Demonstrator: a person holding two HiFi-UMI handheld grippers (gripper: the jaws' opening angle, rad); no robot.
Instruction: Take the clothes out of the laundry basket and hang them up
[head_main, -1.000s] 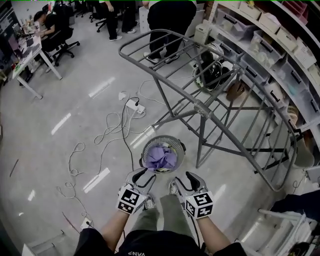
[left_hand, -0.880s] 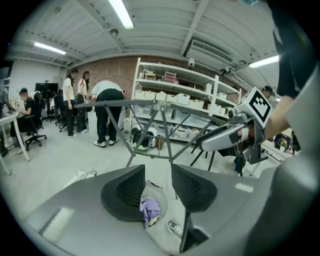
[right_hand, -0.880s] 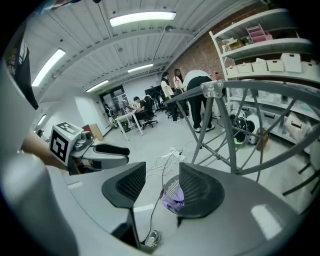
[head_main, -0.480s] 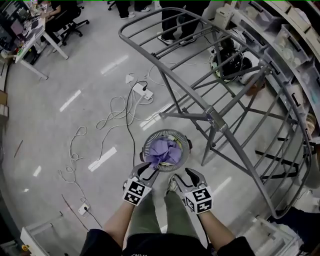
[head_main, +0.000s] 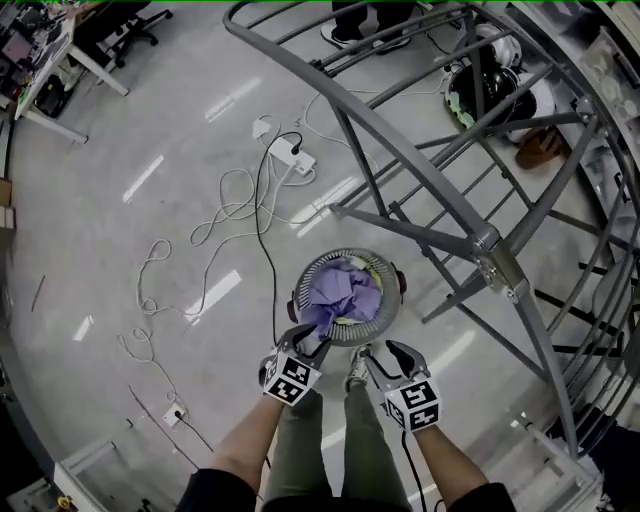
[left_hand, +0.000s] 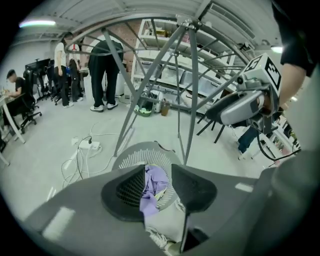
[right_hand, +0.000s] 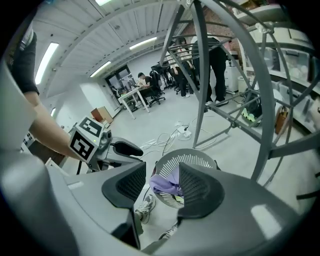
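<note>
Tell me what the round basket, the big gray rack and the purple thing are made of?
The basket looks like gray plastic: thin moulded slats, matte. The rack seems painted metal tubing, smooth gray with a dull shine. The purple clothing is soft fabric, crumpled into folds.

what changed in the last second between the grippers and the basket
Both grippers dropped toward the laundry basket; the left gripper now nears its rim, the right gripper alongside. Jaws stayed apart, nothing taken. The purple clothes still lie in the basket, and the drying rack stands unmoved.
</note>
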